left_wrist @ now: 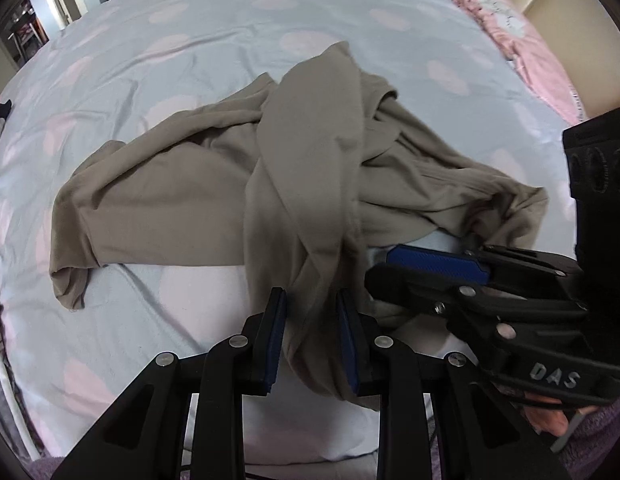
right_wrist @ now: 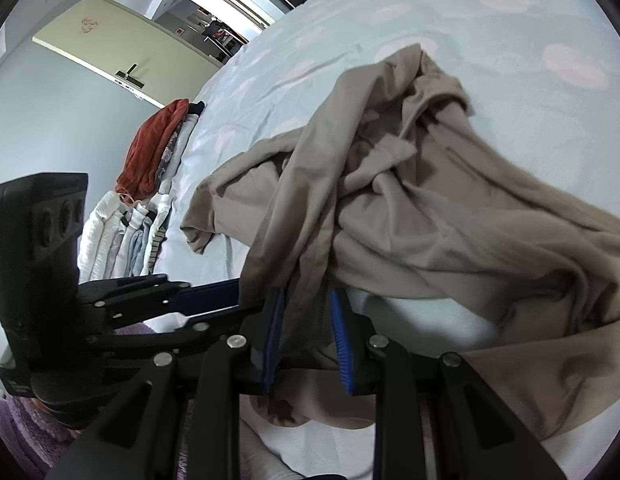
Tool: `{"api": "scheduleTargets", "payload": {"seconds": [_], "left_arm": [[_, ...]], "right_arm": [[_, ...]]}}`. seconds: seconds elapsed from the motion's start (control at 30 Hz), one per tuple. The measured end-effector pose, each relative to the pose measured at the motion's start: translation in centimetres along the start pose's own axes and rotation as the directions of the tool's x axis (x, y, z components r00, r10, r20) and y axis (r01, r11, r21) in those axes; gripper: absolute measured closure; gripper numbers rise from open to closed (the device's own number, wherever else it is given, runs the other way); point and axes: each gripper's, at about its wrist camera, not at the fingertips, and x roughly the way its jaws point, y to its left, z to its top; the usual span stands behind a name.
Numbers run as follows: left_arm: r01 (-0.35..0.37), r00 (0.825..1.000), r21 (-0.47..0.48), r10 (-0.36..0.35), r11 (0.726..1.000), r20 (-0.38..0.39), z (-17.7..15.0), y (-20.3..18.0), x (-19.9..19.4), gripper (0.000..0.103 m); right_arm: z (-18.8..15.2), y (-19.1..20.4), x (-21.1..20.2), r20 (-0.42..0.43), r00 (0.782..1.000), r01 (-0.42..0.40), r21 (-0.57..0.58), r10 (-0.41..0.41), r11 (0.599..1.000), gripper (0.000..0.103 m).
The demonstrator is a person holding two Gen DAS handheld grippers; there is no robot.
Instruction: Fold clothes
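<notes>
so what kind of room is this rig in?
Most likely a bedroom. The work surface is a bed with a pale blue sheet with pink spots, a pink quilt lies along one edge, and a stack of folded clothes sits at the other. A crumpled taupe garment lies on the sheet.

The brown-grey top (left_wrist: 213, 200) is soft and thin. It lies in a crumpled heap on the blue bedsheet with pink spots (left_wrist: 181, 28). It is not folded. One long sleeve lies flat and sticks out to the left, with its cuff turned a little. The middle is bunched up and twisted, with one wide strip lying over the rest. The near edge of the cloth is lifted up off the sheet.
</notes>
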Motion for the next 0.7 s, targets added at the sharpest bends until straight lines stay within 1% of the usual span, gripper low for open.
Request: {"api": "scheduleTargets", "payload": {"seconds": [0.03,0.17,0.23,0.27,0.33,0.37,0.4,0.5,0.53,0.63,0.7], "left_arm": [[-0.013,1.000,-0.003,0.013,1.000,0.001,0.0,0.0,0.1,0.079],[-0.017,1.000,-0.013,0.017,1.000,0.006,0.0,0.1,0.1,0.084],[-0.022,1.000,-0.013,0.022,1.000,0.007,0.0,0.1,0.2,0.088],[-0.024,1.000,-0.014,0.024,1.000,0.013,0.0,0.0,0.1,0.089],[-0.029,0.999,-0.016,0.030,0.999,0.025,0.0,-0.1,0.0,0.093],[-0.032,0.999,-0.019,0.032,0.999,0.041,0.0,-0.1,-0.3,0.094],[-0.034,0.998,-0.022,0.035,0.999,0.057,0.0,-0.1,-0.7,0.095],[-0.048,0.992,-0.054,0.053,0.997,0.111,-0.1,0.4,-1.9,0.097],[-0.074,0.985,-0.153,0.096,0.986,0.141,-0.3,0.8,-2.6,0.097],[-0.082,0.968,-0.243,0.135,0.967,0.212,-0.8,2.3,-4.9,0.098],[-0.067,0.955,-0.307,0.150,0.949,0.256,-1.0,3.7,-6.6,0.098]], "right_arm": [[0.1,0.0,0.2,-0.004,1.000,-0.007,0.004,0.007,1.000,0.079],[0.4,-0.6,1.3,-0.032,0.999,-0.020,0.046,0.021,0.999,0.079],[0.4,-1.0,2.0,-0.050,0.998,-0.026,0.073,0.029,0.997,0.078],[0.4,-1.2,2.2,-0.051,0.998,-0.043,0.084,0.047,0.996,0.078],[0.4,-1.3,2.4,-0.052,0.996,-0.074,0.088,0.079,0.993,0.082],[0.4,-1.2,2.4,-0.050,0.994,-0.091,0.084,0.095,0.992,0.090],[0.4,-0.8,2.1,-0.037,0.996,-0.079,0.065,0.082,0.995,0.097],[0.2,0.0,1.1,0.006,0.999,-0.045,0.016,0.045,0.999,0.099],[0.1,0.0,0.5,0.032,0.999,-0.037,0.014,0.036,0.999,0.100],[-0.3,-0.2,-2.2,0.123,0.992,0.003,0.036,-0.008,0.999,0.100],[-0.6,-0.5,-4.1,0.165,0.983,0.075,0.065,-0.084,0.995,0.100]]}}
